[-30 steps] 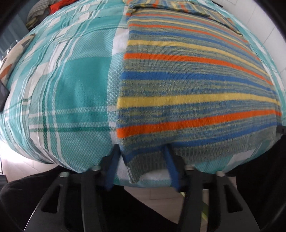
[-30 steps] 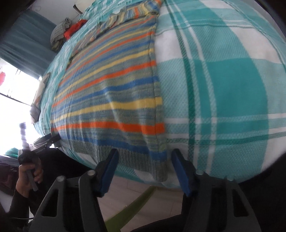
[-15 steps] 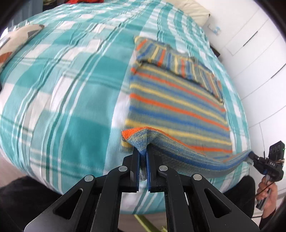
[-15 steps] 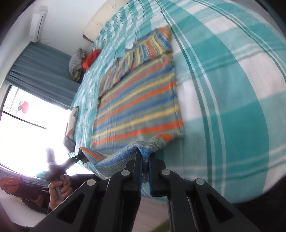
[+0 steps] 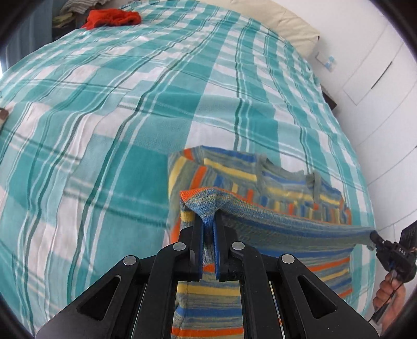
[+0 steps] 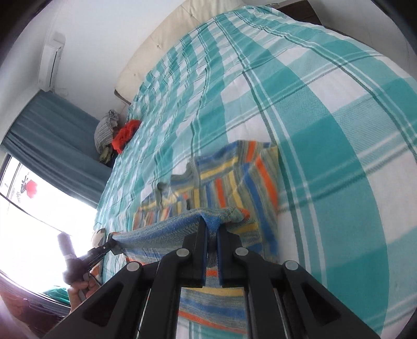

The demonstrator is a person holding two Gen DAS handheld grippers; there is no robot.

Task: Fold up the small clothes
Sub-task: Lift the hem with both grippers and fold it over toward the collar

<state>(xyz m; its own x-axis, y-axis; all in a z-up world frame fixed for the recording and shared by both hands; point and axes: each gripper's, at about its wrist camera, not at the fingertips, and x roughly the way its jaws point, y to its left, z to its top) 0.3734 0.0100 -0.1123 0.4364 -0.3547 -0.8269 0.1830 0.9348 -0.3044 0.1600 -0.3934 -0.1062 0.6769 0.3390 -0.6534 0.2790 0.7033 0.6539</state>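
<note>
A small striped knit sweater [image 5: 284,190] in blue, yellow, orange and grey lies on the teal plaid bedspread [image 5: 104,146]. My left gripper [image 5: 208,221] is shut on the hem's left corner, lifted above the garment. My right gripper [image 6: 213,224] is shut on the hem's other corner of the striped sweater [image 6: 234,177]. The hem hangs taut between the two grippers, over the collar end that still rests on the bed. In the left wrist view the right gripper [image 5: 375,238] shows at the far right edge with a hand below it. In the right wrist view the left gripper [image 6: 110,243] shows at lower left.
A red garment [image 5: 112,17] and a grey bundle [image 6: 105,129] sit at the bed's far corner. A cream pillow [image 5: 276,28] lies at the head end. White cabinet doors [image 5: 375,86] stand beyond the bed; a window and a teal curtain [image 6: 52,130] are on the other side.
Both grippers closed on the sweater's hem corners, lifted them and carried the hem forward over the body toward the collar. More of the bed has come into sight.
</note>
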